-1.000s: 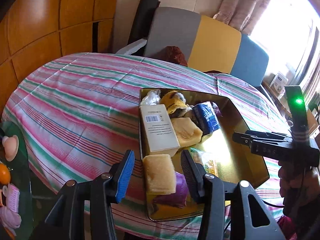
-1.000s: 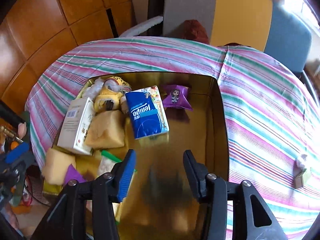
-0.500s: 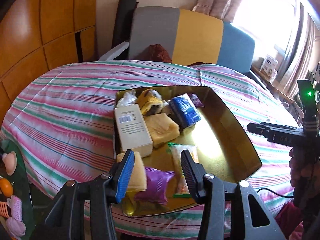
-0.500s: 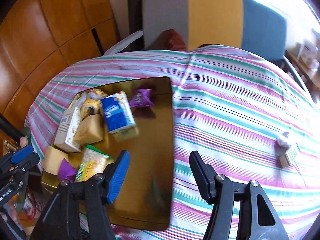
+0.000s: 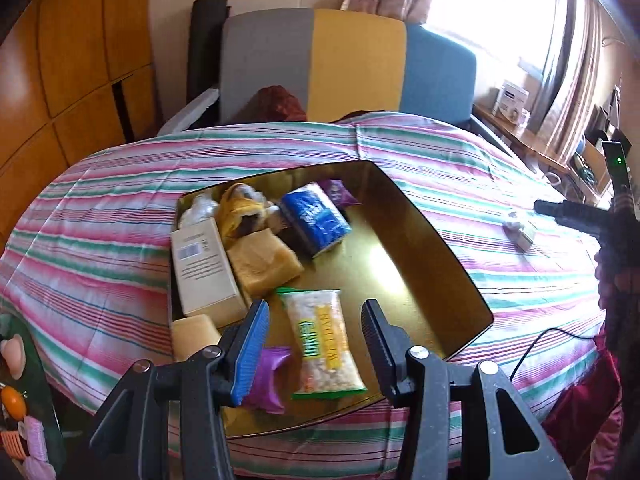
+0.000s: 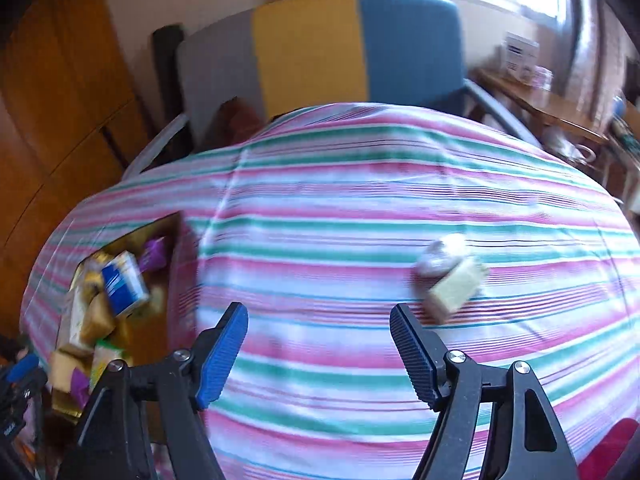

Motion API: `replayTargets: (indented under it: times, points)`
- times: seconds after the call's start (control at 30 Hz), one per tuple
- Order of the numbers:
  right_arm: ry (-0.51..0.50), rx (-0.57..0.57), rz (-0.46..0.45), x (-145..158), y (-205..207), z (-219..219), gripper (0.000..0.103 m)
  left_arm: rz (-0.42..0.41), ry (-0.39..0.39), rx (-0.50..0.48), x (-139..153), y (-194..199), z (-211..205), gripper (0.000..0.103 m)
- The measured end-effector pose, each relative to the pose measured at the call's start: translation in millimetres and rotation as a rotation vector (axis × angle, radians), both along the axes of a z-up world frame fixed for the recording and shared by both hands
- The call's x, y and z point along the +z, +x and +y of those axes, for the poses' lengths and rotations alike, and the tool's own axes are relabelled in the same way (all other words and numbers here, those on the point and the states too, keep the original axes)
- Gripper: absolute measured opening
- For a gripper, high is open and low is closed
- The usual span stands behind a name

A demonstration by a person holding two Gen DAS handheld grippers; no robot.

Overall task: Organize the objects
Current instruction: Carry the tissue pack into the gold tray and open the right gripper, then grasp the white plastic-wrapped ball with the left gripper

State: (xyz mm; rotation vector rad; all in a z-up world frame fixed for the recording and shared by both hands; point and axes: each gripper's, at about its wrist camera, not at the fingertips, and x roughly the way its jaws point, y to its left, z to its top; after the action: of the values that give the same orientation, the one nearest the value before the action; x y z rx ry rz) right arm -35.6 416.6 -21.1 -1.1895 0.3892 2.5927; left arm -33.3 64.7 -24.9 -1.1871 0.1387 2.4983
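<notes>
Looking pretty far along: the gold tray [image 5: 436,248] on the striped table [image 5: 100,240] already holds the white box [image 5: 204,268], blue tissue pack [image 5: 316,218] and snack bag [image 5: 324,344]. Left gripper [image 5: 316,344] hangs over it, part-spread, empty. Right gripper [image 6: 320,354], jaws just widening with nothing between, faces the leftover small box [image 6: 454,288] and crumpled wrapper [image 6: 442,256] nearby.

Your right view is smeared: the small box [image 6: 456,286] and the pale lump [image 6: 442,256] beside it look fuzzy. Your blue finger [image 5: 250,354] hides part of the purple packet [image 5: 269,380].
</notes>
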Motion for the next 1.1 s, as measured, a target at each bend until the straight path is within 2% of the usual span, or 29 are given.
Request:
replayTargets:
  times: [0.2, 0.37, 0.5, 0.63, 0.83, 0.93, 1.1]
  points:
    - [-0.016, -0.246, 0.016, -17, 22, 89, 0.076, -0.006, -0.028, -0.073, 2, 1, 29, 0.048]
    - [-0.177, -0.502, 0.046, -34, 56, 143, 0.076, -0.008, -0.058, -0.149, 2, 2, 64, 0.048]
    - [-0.264, -0.604, 0.106, -33, 77, 162, 0.076, -0.029, -0.057, -0.22, 0, 2, 99, 0.048]
    - [-0.33, -0.636, 0.122, -37, 85, 168, 0.077, -0.037, -0.06, -0.307, -2, 4, 140, 0.048]
    - [-0.369, -0.602, 0.091, -45, 76, 165, 0.078, -0.064, -0.077, -0.433, -11, 1, 201, 0.048]
    - [-0.376, -0.574, 0.079, -48, 73, 162, 0.078, -0.113, -0.062, -0.466, -17, -9, 228, 0.048]
    - [-0.417, -0.561, 0.072, -53, 73, 162, 0.079, -0.2, -0.019, -0.484, -27, -38, 273, 0.041]
